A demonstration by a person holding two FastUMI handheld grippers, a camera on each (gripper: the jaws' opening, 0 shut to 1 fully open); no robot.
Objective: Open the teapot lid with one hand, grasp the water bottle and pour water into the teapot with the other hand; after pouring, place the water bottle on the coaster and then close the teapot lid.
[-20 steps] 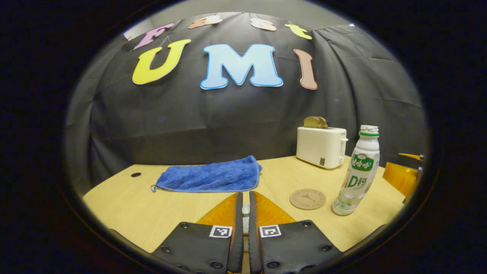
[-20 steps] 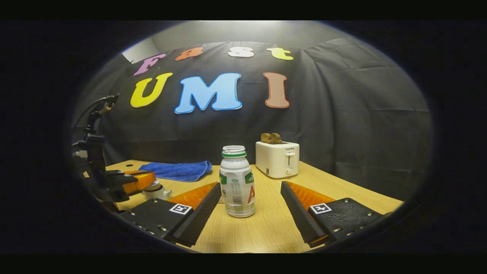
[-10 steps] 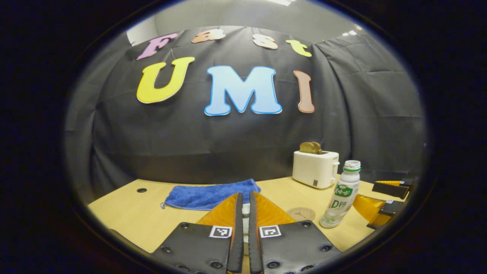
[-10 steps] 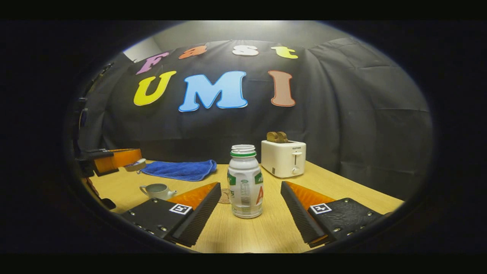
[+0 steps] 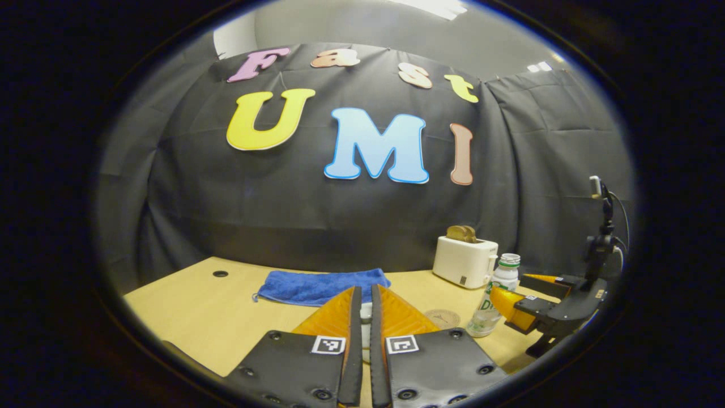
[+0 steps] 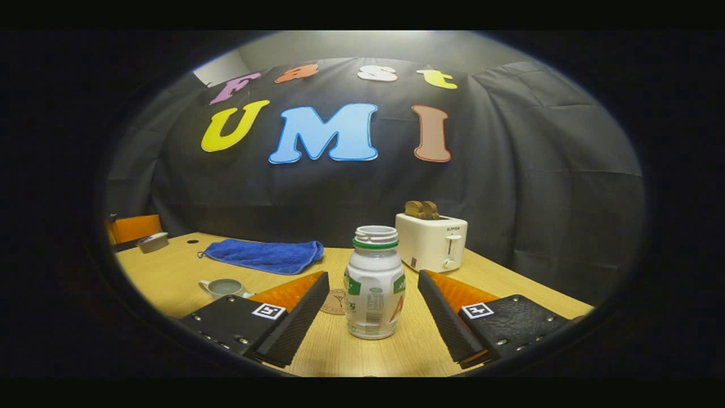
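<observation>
The left claw (image 5: 362,300) was clenched on a small white teapot lid (image 5: 366,313), both fingers pressing it, lifted above the pale wooden surface (image 5: 192,306). The right claw (image 6: 374,283) stood wide apart around the uncapped white plastic water bottle (image 6: 374,297), touching neither side. The lidless white teapot (image 6: 224,288) sat near the surface's left edge, and the round brown coaster (image 6: 334,301) lay just behind the bottle.

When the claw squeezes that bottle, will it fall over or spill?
The water bottle stands tall on a narrow base, so a one-sided bump could tip it. Its mouth looks uncapped, so a tip would probably spill. The right claw is open with a finger on each side, so an even squeeze should steady it.
</observation>
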